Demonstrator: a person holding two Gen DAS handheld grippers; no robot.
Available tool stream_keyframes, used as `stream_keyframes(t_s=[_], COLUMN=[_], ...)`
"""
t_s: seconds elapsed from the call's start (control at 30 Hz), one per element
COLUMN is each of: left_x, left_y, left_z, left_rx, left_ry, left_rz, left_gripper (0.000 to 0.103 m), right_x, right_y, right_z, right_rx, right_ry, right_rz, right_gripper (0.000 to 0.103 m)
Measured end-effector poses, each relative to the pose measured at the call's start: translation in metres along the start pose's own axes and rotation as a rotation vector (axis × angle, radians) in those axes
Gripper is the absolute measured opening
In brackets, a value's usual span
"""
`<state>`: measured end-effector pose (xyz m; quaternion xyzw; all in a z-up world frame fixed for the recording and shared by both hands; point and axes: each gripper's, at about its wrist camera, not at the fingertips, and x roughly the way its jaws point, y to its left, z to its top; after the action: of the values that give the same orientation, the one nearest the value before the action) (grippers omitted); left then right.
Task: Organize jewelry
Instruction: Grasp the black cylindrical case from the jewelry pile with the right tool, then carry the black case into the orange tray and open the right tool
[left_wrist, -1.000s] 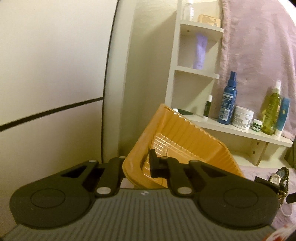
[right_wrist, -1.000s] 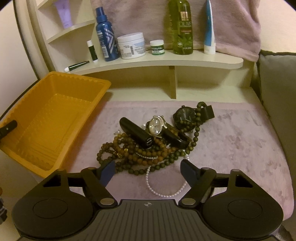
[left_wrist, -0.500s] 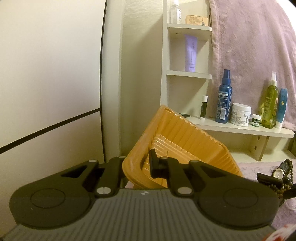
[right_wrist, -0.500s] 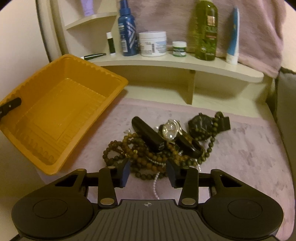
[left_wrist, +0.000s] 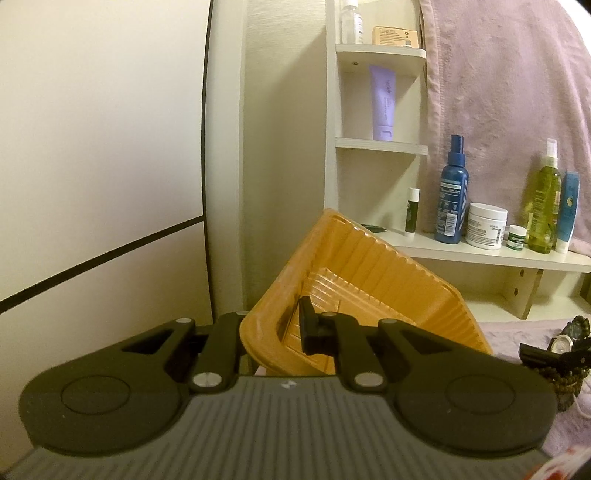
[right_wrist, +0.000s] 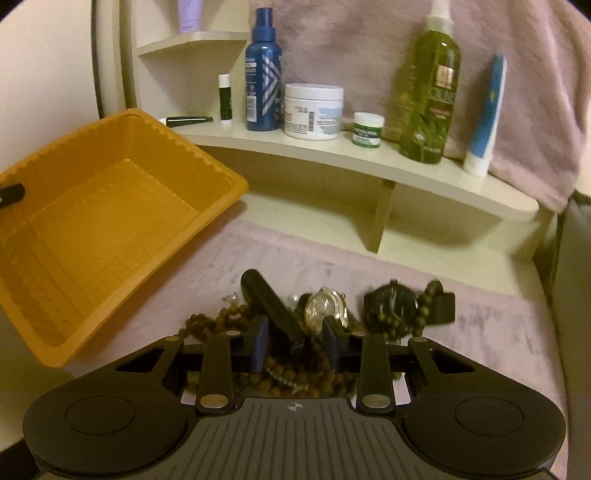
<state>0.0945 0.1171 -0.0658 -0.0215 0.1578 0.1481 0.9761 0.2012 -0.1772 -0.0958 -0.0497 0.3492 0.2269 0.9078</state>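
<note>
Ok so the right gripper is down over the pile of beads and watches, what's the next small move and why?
Probably finish closing and lift. The right gripper, whose jaws have just been closing, straddles the silver watch's black strap and the brown wooden bead strands, though contact is unclear. The left gripper holds the empty, tilted orange plastic tray by its wall, ready to receive them.

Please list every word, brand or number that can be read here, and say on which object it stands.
"OLIVE", partly blurred: green bottle.
Too small or blurred to read: labels on blue spray bottle, white jar, small green jar, blue tube, purple tube, tan box.
No print shows on the orange tray.
</note>
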Motion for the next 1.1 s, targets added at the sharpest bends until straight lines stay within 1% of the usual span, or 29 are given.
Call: stream_keyframes(t_s=[0.13,0.3,0.4,0.53,0.63,0.73,0.8,0.87,0.97,1.1], left_x=[0.0,0.0,0.0,0.0,0.0,0.0,0.0,0.0,0.0,0.0], left_y=[0.0,0.0,0.001,0.0,0.0,-0.001,-0.001,0.0,0.0,0.0], left_z=[0.0,0.001,0.001,0.001,0.001,0.002,0.002,0.003,0.003,0.004], left_rx=[0.001,0.003,0.002,0.001,-0.002,-0.001,0.002,0.003,0.003,0.001], left_ry=[0.002,0.003,0.003,0.006,0.01,0.013,0.014,0.015,0.018,0.019], left_rz=[0.003,0.005,0.004,0.004,0.004,0.006,0.007,0.005,0.005,0.009], left_gripper=[0.012,0.012,0.012,0.012,0.012,0.013,0.013,0.013,0.013,0.013], right_x=[0.013,0.021,0.021,0.03,0.037,0.038,0.037,0.034,0.028,0.018], right_y=[0.003,0.011,0.011,0.01,0.007,0.008,0.012,0.014,0.01,-0.001], right_z=[-0.002,-0.006,-0.003,0.006,0.011,0.011,0.009,0.007,0.006,0.01], right_rx=[-0.054,-0.116,-0.135,-0.188,-0.171,-0.188,-0.216,-0.243,-0.192,-0.062], right_ry=[0.007,-0.002,0.025,0.068,0.085,0.088,0.082,0.07,0.049,0.023], right_rz=[0.022,0.016,0.048,0.064,0.082,0.079,0.073,0.073,0.08,0.098], right_gripper=[0.029,0.028,0.027,0.028,0.028,0.027,0.023,0.022,0.021,0.021])
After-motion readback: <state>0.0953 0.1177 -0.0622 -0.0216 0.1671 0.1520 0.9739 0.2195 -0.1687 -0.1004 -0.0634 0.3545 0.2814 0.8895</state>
